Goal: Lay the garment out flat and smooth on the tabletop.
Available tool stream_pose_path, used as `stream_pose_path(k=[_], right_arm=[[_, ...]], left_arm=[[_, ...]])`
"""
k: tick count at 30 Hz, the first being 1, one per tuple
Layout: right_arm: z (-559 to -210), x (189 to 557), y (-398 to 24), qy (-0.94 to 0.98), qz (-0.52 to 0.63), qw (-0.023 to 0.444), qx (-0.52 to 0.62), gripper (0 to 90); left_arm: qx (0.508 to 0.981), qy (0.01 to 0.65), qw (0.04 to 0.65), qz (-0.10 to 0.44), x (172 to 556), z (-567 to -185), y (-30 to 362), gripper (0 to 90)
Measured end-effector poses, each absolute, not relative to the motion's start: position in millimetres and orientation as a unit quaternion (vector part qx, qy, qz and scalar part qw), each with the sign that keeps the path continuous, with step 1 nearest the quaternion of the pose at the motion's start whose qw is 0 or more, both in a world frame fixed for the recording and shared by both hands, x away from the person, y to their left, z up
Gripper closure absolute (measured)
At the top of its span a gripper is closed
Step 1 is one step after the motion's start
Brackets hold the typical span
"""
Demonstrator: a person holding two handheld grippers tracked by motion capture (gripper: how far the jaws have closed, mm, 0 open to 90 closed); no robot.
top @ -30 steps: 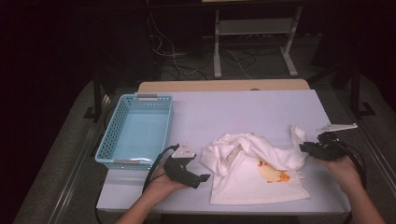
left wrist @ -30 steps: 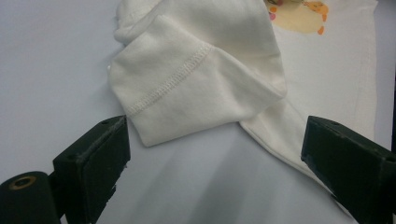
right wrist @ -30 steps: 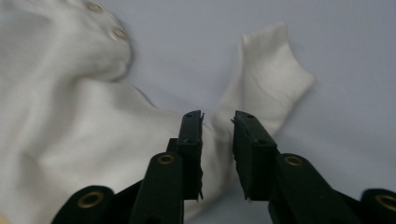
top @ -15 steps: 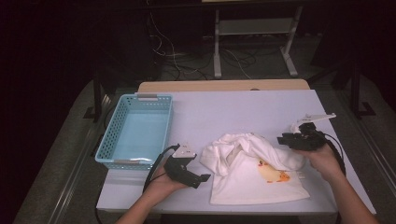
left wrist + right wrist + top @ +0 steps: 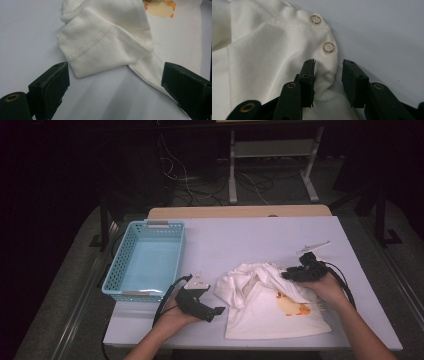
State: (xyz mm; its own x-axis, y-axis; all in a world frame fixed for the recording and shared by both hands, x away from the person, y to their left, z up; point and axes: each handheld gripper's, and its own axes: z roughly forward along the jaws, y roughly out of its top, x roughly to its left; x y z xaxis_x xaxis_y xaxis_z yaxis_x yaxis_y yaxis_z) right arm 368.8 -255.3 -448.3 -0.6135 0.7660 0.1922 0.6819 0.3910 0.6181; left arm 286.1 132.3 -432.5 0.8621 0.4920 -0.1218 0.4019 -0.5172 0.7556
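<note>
The shirt [image 5: 272, 307], white with a yellow print, lies crumpled on the near right part of the worktop [image 5: 250, 240], its lower half flat and its upper half bunched. A blue basket [image 5: 145, 262] stands to the left, well apart from it.

Left gripper [image 5: 212, 312]: rests just left of the shirt, fingers [image 5: 50, 85] wide apart and holding nothing. A folded sleeve [image 5: 105, 45] lies ahead of them, not between them.

Right gripper [image 5: 290, 275]: sits on the shirt's far right shoulder. Its jaws have just been opening and now stand partly apart. In the right gripper view a fold of cloth bulges between the fingers [image 5: 308, 75], just below two snap rings [image 5: 328, 47]. The left finger touches the fold; the right one stands off it, so the cloth is not pinched.

Risks from here:
- Closing on too shallow a fold: the cloth may slip out on lifting.
- Closing over several layers: the bunch would lift as a lump instead of spreading.
- Closing on a snap ring: the hard ring could make the grip skid.
- Pulling with the right gripper alone: the whole shirt may drag across the worktop, since the left gripper holds nothing down.
</note>
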Motion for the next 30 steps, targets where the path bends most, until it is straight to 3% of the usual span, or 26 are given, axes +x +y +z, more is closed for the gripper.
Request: stream_pose_path(k=[6,10,17,30], right_arm=[[-449.6,366.8,-252.6,0.834,0.341,0.068,0.429,76.0],[-449.4,365.5,-249.7,0.84,0.341,0.076,0.416,80.6],[-438.6,367.7,-248.5,0.836,0.344,0.109,0.413,80.7],[-416.7,405.2,-252.1,0.803,0.374,0.152,0.438,80.4]], left_arm=[[0.87,0.255,0.417,0.054,286.0,-432.4,131.3,7.8],[0.869,0.257,0.419,0.053,285.6,-432.3,131.3,7.8],[0.868,0.258,0.421,0.053,286.8,-432.4,132.2,7.8],[0.868,0.258,0.421,0.052,286.7,-432.2,132.4,7.8]])
